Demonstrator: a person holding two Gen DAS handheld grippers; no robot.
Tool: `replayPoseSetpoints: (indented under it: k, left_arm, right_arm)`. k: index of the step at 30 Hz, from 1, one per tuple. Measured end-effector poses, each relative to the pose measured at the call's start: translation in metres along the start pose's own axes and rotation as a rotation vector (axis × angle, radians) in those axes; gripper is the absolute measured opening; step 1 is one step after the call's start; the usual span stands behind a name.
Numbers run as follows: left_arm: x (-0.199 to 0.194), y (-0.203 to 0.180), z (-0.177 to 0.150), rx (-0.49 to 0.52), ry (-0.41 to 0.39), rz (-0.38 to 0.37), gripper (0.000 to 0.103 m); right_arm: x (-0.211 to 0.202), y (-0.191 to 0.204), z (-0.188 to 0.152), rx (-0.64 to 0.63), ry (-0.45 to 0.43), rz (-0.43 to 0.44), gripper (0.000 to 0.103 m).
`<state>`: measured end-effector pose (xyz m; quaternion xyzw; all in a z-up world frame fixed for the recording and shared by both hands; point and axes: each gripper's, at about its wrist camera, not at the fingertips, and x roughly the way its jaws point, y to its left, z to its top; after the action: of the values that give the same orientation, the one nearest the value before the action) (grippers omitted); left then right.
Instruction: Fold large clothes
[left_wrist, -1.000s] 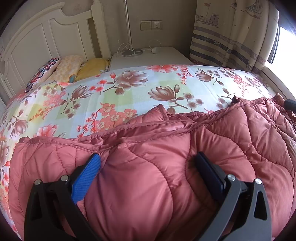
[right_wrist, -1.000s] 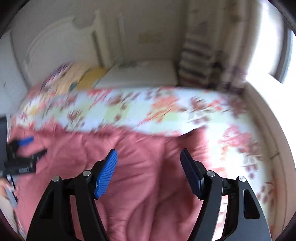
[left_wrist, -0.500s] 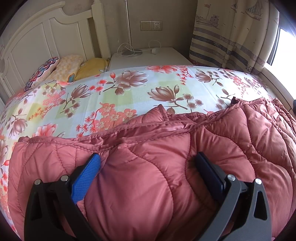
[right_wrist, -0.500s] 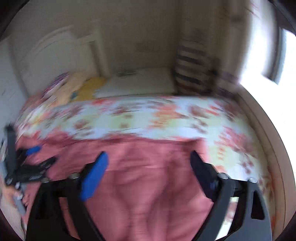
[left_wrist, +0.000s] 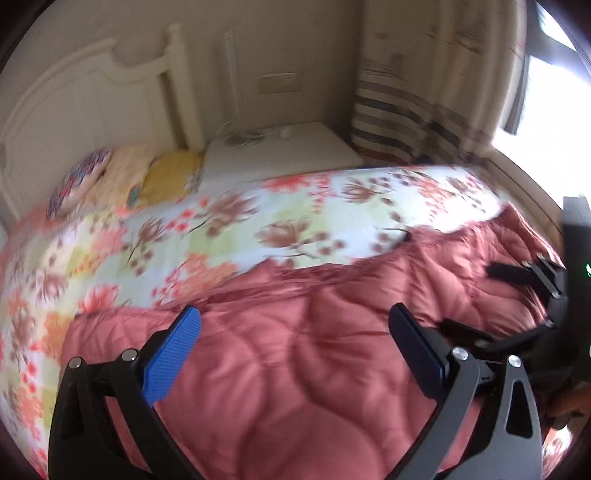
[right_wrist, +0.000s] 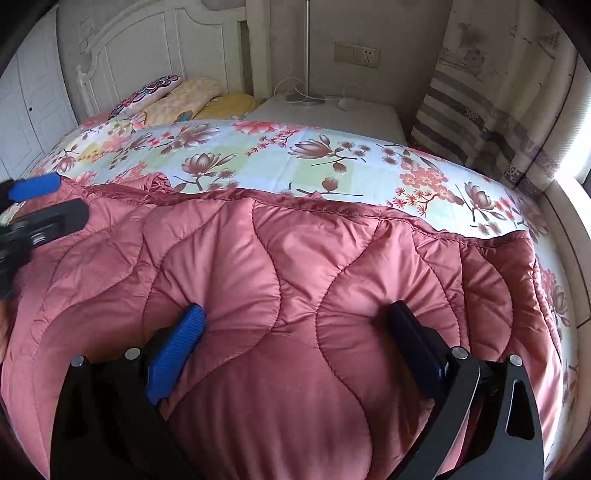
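A large pink quilted down coat (left_wrist: 295, 369) lies spread on the near part of a bed with a floral sheet (left_wrist: 229, 221); it also fills the right wrist view (right_wrist: 280, 288). My left gripper (left_wrist: 295, 332) is open and hangs just above the coat, clear of it. My right gripper (right_wrist: 295, 321) is open, with both fingers pressed down into the coat's padding. The right gripper shows at the right edge of the left wrist view (left_wrist: 517, 295). The left gripper shows at the left edge of the right wrist view (right_wrist: 40, 203).
Pillows (right_wrist: 177, 98) lie at the white headboard (right_wrist: 155, 40). A white nightstand (right_wrist: 325, 110) with a lamp base and cables stands beyond the bed. A striped curtain (right_wrist: 491, 110) and a bright window are on the right.
The left gripper has lifted off the coat and pulled back; its view is now blurred. The right gripper has come down and settled onto the coat's right part.
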<state>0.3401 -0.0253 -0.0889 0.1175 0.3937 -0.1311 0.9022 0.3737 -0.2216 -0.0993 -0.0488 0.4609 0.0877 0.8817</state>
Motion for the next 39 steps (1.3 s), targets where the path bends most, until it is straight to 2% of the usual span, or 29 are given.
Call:
replayPoseSetpoints:
  k: [3, 4, 6, 8, 10, 12, 14, 16, 17, 19, 20, 21, 25, 28, 30, 31, 32, 33, 35, 37, 39]
  left_arm:
    - [0.04, -0.029, -0.014, 0.143, 0.086, 0.158, 0.101]
    - [0.048, -0.028, -0.018, 0.129, 0.086, 0.138, 0.101]
    - [0.048, -0.013, -0.013, 0.055, 0.121, 0.071, 0.101]
    - [0.036, 0.003, -0.009, 0.013, 0.096, 0.057, 0.101]
    - [0.023, 0.025, -0.011, -0.035, 0.048, 0.102, 0.101]
    - [0.016, 0.061, -0.014, -0.112, 0.039, 0.181, 0.101]
    - [0.019, 0.101, -0.023, -0.198, 0.072, 0.231, 0.101]
    - [0.032, 0.128, -0.034, -0.257, 0.134, 0.248, 0.101]
    - [0.043, 0.142, -0.044, -0.286, 0.171, 0.225, 0.101]
    - [0.053, 0.16, -0.055, -0.383, 0.167, 0.088, 0.101]
    - [0.057, 0.173, -0.06, -0.466, 0.172, 0.003, 0.101]
    - [0.056, 0.177, -0.06, -0.484, 0.153, -0.012, 0.101]
    - [0.057, 0.166, -0.058, -0.458, 0.154, 0.023, 0.101]
    - [0.053, 0.165, -0.057, -0.477, 0.132, 0.023, 0.101]
    - [0.031, 0.167, -0.059, -0.469, 0.084, 0.134, 0.1]
    - [0.01, 0.159, -0.056, -0.44, 0.028, 0.199, 0.1]
    - [-0.004, 0.152, -0.055, -0.417, -0.016, 0.212, 0.1]
    - [-0.029, 0.134, -0.051, -0.37, -0.087, 0.182, 0.101]
    - [-0.059, 0.101, -0.046, -0.274, -0.155, 0.148, 0.101]
    - [-0.072, 0.066, -0.043, -0.168, -0.186, 0.163, 0.101]
    - [-0.065, 0.035, -0.045, -0.084, -0.174, 0.139, 0.101]
  right_arm:
    - [-0.003, 0.0, -0.002, 0.001, -0.001, 0.001, 0.096]
    - [-0.002, 0.0, -0.002, 0.003, -0.001, 0.005, 0.096]
    - [-0.003, 0.002, -0.004, -0.001, 0.002, -0.004, 0.096]
    - [-0.003, 0.003, -0.005, -0.004, 0.0, -0.007, 0.096]
    - [-0.003, 0.002, -0.004, 0.0, -0.003, -0.002, 0.096]
    - [-0.003, 0.002, -0.004, 0.001, -0.004, 0.001, 0.096]
    - [-0.003, 0.001, -0.004, 0.002, -0.004, 0.001, 0.096]
    - [-0.003, 0.001, -0.004, 0.003, -0.006, 0.003, 0.096]
    - [-0.003, 0.001, -0.004, 0.004, -0.007, 0.004, 0.096]
    - [-0.003, 0.001, -0.004, 0.006, -0.01, 0.011, 0.096]
    - [-0.003, 0.001, -0.004, 0.008, -0.011, 0.013, 0.096]
    - [-0.003, 0.001, -0.004, 0.01, -0.011, 0.015, 0.097]
    - [-0.003, 0.0, -0.004, 0.01, -0.011, 0.015, 0.097]
    - [-0.003, 0.0, -0.004, 0.01, -0.011, 0.018, 0.097]
    - [-0.004, -0.002, -0.003, 0.018, -0.005, 0.036, 0.097]
    - [-0.008, -0.004, -0.002, 0.032, -0.004, 0.04, 0.097]
    - [-0.015, -0.003, -0.002, 0.045, -0.001, 0.009, 0.096]
    - [-0.023, -0.001, -0.002, 0.051, -0.009, -0.014, 0.096]
    - [-0.047, 0.008, -0.005, 0.06, -0.064, 0.001, 0.096]
    - [-0.073, 0.032, -0.01, 0.019, -0.13, 0.076, 0.096]
    - [-0.083, 0.06, -0.016, -0.053, -0.151, 0.086, 0.097]
